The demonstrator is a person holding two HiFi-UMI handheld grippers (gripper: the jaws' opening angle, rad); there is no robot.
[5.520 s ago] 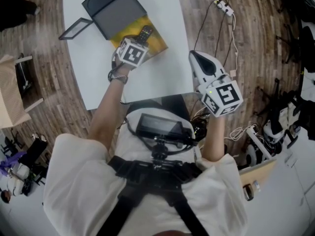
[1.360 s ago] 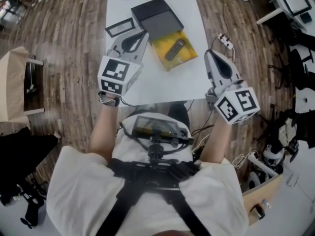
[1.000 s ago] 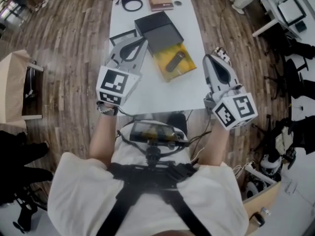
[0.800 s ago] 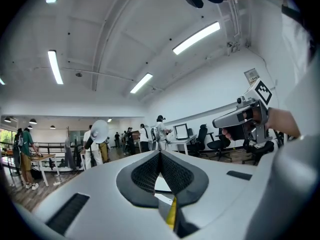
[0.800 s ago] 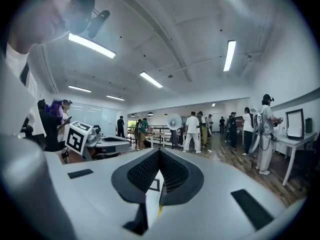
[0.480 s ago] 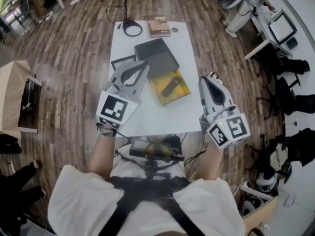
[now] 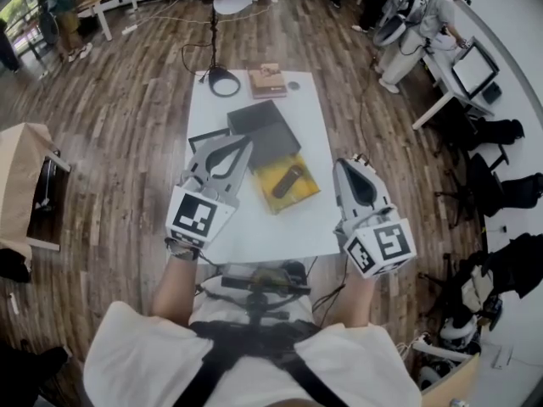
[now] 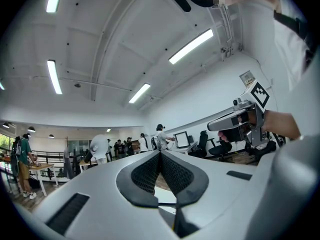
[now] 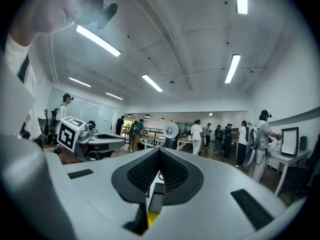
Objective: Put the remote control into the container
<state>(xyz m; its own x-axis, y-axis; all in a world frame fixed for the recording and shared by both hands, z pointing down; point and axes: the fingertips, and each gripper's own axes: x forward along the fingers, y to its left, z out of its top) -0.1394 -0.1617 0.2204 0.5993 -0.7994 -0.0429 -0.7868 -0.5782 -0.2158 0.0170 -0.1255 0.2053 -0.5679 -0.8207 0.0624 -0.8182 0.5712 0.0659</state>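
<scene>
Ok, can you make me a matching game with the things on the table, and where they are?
Things:
1. remote control
2. black box
3. book
4. left gripper

Places or states:
A. at the far end of the white table
B. lying inside the yellow container
C. jaws shut, holding nothing
D. in the middle of the table, just beyond the container

Pairs: 1-B, 2-D, 3-A, 4-C

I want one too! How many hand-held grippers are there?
2: left hand-held gripper over the table, on its left; right hand-held gripper just off its right edge.
</scene>
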